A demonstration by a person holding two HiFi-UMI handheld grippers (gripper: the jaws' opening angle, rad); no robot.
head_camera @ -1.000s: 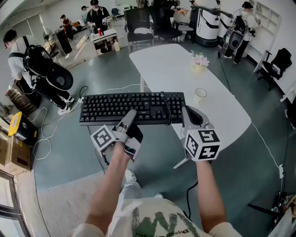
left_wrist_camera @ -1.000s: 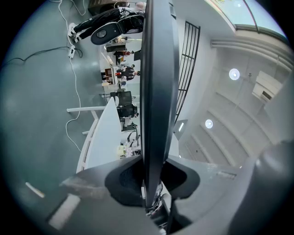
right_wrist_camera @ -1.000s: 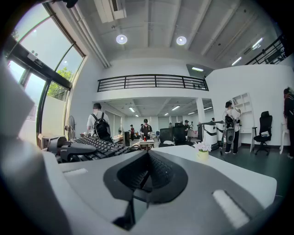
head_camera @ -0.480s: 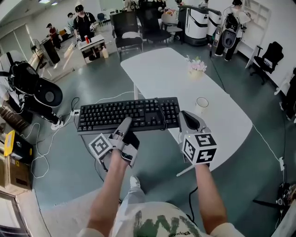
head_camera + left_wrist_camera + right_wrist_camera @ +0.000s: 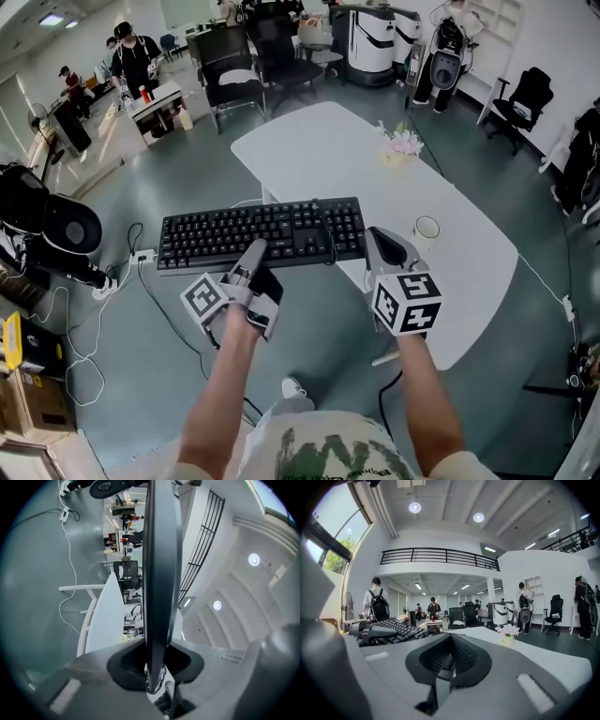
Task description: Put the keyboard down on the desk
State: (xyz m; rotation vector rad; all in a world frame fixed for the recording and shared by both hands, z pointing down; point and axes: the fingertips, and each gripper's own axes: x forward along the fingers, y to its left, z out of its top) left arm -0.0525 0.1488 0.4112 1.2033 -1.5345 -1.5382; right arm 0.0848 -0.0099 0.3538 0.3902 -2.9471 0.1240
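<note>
The left tongs (image 5: 255,251), jaws only narrowly apart, clamp the front edge of the black keyboard (image 5: 262,232), which hangs level in the air, and the right tongs (image 5: 380,242), nearly closed, pinch its right end by the white table's (image 5: 459,234) edge, that grip largely buried in dark jaw padding.

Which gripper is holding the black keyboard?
The left gripper: in its own view the keyboard stands edge-on, clamped between its jaws. The right gripper only has the keyboard off to its side.
</note>
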